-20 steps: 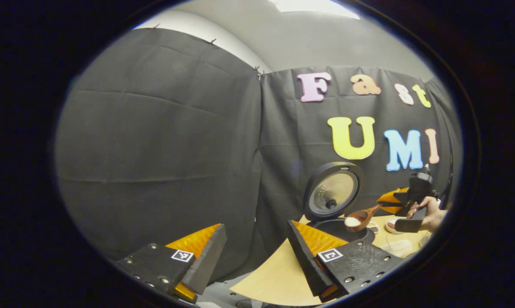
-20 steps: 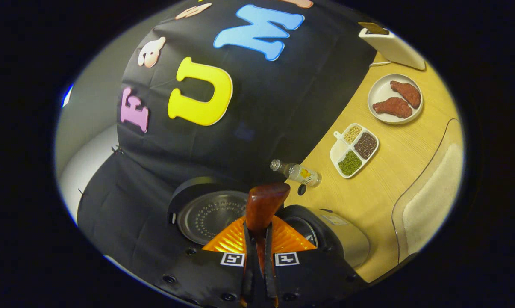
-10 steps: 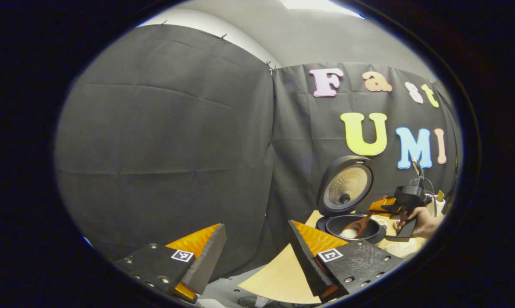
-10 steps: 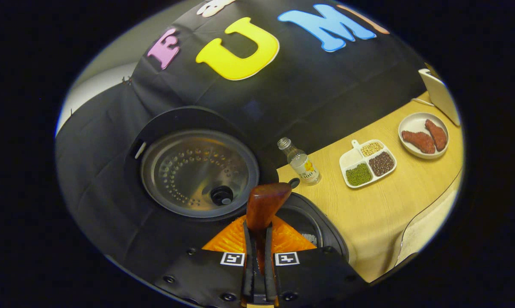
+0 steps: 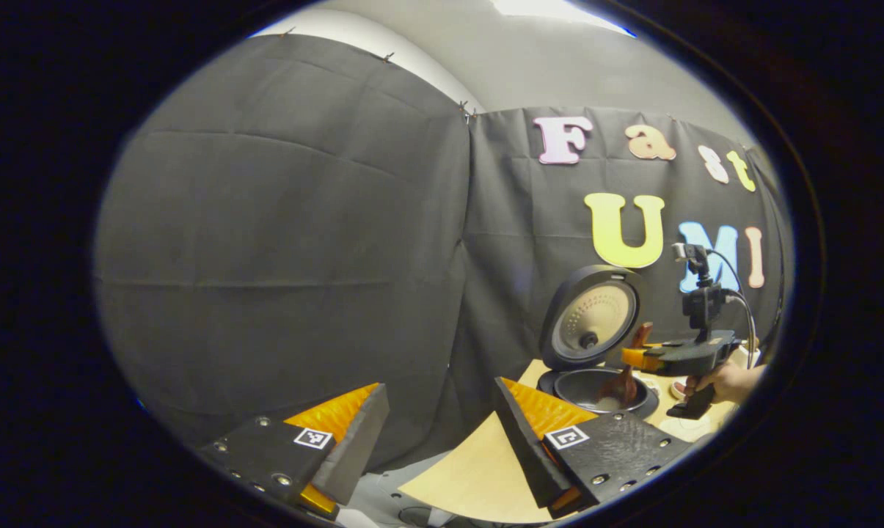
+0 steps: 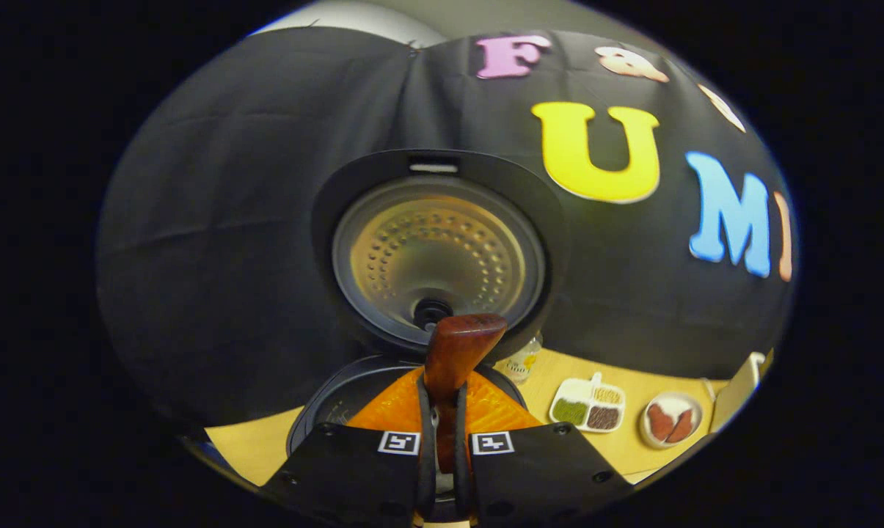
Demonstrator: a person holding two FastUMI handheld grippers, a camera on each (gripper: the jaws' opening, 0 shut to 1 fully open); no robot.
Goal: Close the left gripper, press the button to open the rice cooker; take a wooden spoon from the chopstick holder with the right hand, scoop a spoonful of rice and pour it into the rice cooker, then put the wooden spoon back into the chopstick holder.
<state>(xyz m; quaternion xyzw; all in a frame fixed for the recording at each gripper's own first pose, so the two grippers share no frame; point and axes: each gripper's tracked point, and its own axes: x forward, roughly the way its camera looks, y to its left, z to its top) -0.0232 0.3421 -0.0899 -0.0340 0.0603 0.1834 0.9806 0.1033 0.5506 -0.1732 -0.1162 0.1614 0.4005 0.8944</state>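
The rice cooker stands open at the table's back, its lid (image 5: 594, 320) upright and its dark inner pot (image 5: 585, 383) below. My right gripper (image 5: 636, 357), held by a hand (image 5: 731, 381), hovers level over the pot. It is shut on the wooden spoon (image 5: 621, 381), which hangs steeply with its bowl down inside the pot, above a pale patch of rice. In the right gripper view the spoon's handle end (image 6: 458, 345) sticks up from my right gripper (image 6: 442, 396), in front of the lid (image 6: 438, 253) and pot rim (image 6: 317, 411). My left gripper (image 5: 438, 433) stands open, well left of the cooker, holding nothing.
Behind the cooker a small glass bottle (image 6: 522, 361) stands on the wooden table (image 6: 243, 447). Right of it lie a divided tray of beans (image 6: 588, 411), a plate with two brown pieces (image 6: 669, 422) and a white device (image 6: 735, 389). The table edge (image 5: 442, 488) lies by my left gripper.
My right gripper has rolled level over the pot, tipping the spoon from a shallow slant to bowl-down inside the cooker. My left gripper has barely moved and remains open.
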